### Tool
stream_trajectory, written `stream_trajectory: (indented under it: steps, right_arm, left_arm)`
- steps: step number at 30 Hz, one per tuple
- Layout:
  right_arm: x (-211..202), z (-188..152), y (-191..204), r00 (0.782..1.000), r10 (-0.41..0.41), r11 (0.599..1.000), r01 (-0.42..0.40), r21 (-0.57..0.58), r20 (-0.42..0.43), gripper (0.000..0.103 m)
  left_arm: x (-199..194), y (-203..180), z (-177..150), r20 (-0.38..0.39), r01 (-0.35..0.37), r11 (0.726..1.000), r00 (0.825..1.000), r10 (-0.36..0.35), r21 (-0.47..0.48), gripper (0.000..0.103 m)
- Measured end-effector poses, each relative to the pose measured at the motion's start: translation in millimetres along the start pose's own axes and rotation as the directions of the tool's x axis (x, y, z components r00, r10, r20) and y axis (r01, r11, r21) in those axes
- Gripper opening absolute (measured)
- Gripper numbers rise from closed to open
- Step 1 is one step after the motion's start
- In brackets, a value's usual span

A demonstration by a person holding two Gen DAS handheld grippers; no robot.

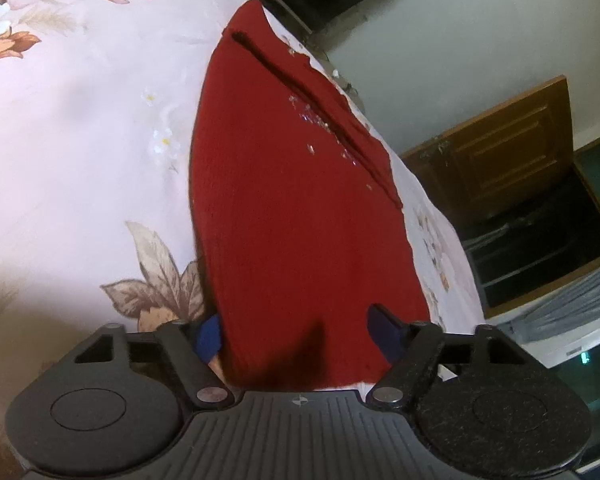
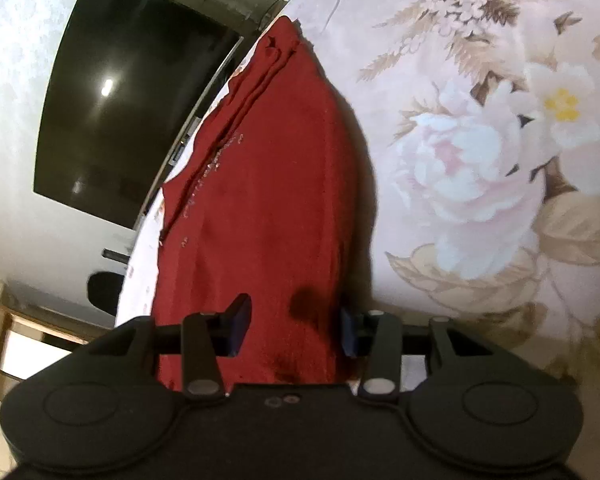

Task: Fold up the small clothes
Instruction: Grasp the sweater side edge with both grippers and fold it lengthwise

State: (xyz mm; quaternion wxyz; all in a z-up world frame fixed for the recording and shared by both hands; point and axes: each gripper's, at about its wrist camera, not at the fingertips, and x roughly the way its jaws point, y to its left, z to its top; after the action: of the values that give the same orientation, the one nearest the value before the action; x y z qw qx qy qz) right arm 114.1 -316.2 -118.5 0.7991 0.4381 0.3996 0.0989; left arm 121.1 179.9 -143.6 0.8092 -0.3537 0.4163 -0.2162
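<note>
A red knitted garment (image 1: pixel 292 208), already folded narrower on the floral bed sheet (image 1: pixel 80 120), was straddled at its near edge by the left tool (image 1: pixel 300 332) and right tool (image 2: pixel 296 328), both spread wide, with further folds judged left

Red knit garment (image 1: pixel 292 208) (image 2: pixel 268 184), spread long and flat across a pale floral bedsheet, tapering toward the far end. Folded lengthwise, with a dark seam-like crease running along the side nearest the bed's edge. Small clear sparkly beads scattered beside that crease. Near end broad, slightly shadowed.
</note>
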Motion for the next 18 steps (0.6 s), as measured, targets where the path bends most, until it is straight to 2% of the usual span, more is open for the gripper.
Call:
stream_trajectory:
  steps: [3, 5, 7, 9, 11, 13, 15, 18]
  right_arm:
    - [9, 6, -4, 1.0, 0.024, 1.0, -0.023, 0.021, -0.005, 0.031]
    - [15, 8, -6, 1.0, 0.018, 1.0, -0.018, 0.021, -0.017, 0.014]
    - [20, 9, -5, 1.0, 0.006, 1.0, -0.006, 0.017, -0.022, 0.006]
    - [20, 9, 0, 1.0, -0.004, 1.0, 0.004, -0.021, -0.011, 0.006]
    - [15, 6, 8, 1.0, -0.024, 0.997, 0.024, -0.069, 0.009, 0.005]
    - [4, 5, 19, 0.999, -0.014, 0.994, 0.019, -0.109, 0.042, 0.005]
    - [-8, 6, 27, 0.997, 0.006, 0.99, 0.005, -0.141, 0.073, 0.005]
    - [-18, 6, 33, 0.996, 0.021, 0.983, -0.004, -0.185, 0.092, 0.005]
  left_arm:
    - [2, 6, 3, 0.015, -0.019, 1.0, 1.0, 0.019, -0.012, 0.044]
    - [4, 13, 6, 0.021, -0.043, 0.997, 0.999, 0.044, -0.057, 0.018]
    - [2, 22, 5, 0.029, -0.063, 0.994, 0.997, 0.066, -0.087, 0.007]
    - [-1, 26, 3, 0.046, -0.049, 0.994, 0.997, 0.054, -0.098, 0.004]
    - [-8, 18, 0, 0.077, -0.061, 0.996, 0.995, 0.066, -0.063, 0.003]
    - [-21, 14, -3, 0.128, -0.011, 0.998, 0.992, 0.018, -0.062, 0.003]
    - [-33, 14, -3, 0.16, 0.0, 0.999, 0.987, 0.008, -0.049, 0.003]
    - [-31, 25, -5, 0.136, -0.056, 0.997, 0.989, 0.063, -0.053, 0.003]
